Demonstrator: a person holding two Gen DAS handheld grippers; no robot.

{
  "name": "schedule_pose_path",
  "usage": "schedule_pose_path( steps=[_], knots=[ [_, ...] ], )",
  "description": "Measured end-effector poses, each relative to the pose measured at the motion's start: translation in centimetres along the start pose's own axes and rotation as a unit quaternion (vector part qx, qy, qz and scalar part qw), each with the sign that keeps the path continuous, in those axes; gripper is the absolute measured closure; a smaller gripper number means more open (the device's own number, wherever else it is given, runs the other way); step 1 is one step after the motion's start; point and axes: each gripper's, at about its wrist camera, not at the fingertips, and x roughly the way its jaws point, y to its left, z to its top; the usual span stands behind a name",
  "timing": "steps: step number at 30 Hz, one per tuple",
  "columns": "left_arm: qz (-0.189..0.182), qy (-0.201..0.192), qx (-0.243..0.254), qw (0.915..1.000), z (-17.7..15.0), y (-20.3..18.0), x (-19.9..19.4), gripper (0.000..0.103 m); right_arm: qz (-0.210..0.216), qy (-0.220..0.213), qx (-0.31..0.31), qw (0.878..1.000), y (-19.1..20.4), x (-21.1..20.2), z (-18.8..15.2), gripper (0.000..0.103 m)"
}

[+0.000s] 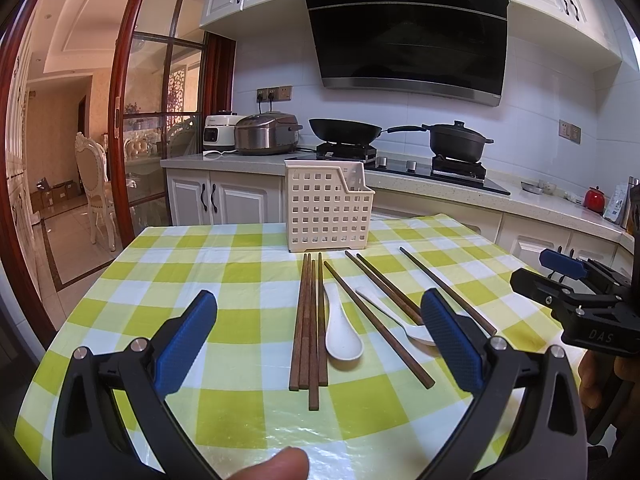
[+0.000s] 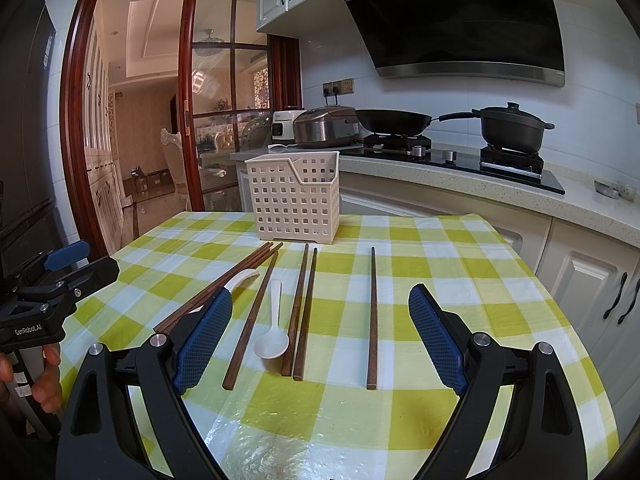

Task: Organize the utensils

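Several brown wooden chopsticks lie on the green checked tablecloth (image 1: 240, 280): a bundle (image 1: 309, 328), a single one (image 1: 376, 324), a pair (image 1: 384, 288) and one far right (image 1: 446, 290). Two white spoons (image 1: 340, 332) (image 1: 400, 316) lie among them. A cream perforated holder (image 1: 328, 204) stands upright behind them. My left gripper (image 1: 320, 340) is open and empty above the bundle. My right gripper (image 2: 320, 336) is open and empty above a spoon (image 2: 273, 332), the pair (image 2: 302, 312) and the single chopstick (image 2: 372, 316). The holder also shows in the right wrist view (image 2: 296, 196).
A kitchen counter (image 1: 440, 184) runs behind the table with a rice cooker (image 1: 266, 134), wok (image 1: 344, 130) and black pot (image 1: 456, 142) on the stove. A glass sliding door (image 1: 132, 120) stands at left. The table edge drops off left and right.
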Motion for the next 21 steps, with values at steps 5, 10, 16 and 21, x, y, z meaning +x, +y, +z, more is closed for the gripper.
schedule_pose_path(
  steps=[5,10,16,21],
  knots=[
    [-0.001,0.0,-0.001,1.0,0.09,-0.12,0.03,0.004,0.0,0.0,0.0,1.0,-0.08,0.02,-0.03,0.019],
    [-0.001,0.0,0.0,1.0,0.07,-0.11,0.02,0.004,0.0,0.0,0.001,1.0,-0.05,-0.01,-0.02,0.019],
    [-0.001,0.0,0.0,1.0,0.03,-0.05,0.01,0.004,0.0,0.0,0.001,1.0,-0.07,-0.01,-0.01,0.019],
    [-0.001,0.0,0.0,1.0,0.04,-0.07,0.01,0.004,0.0,0.0,0.001,1.0,-0.07,-0.01,-0.02,0.019]
  ],
)
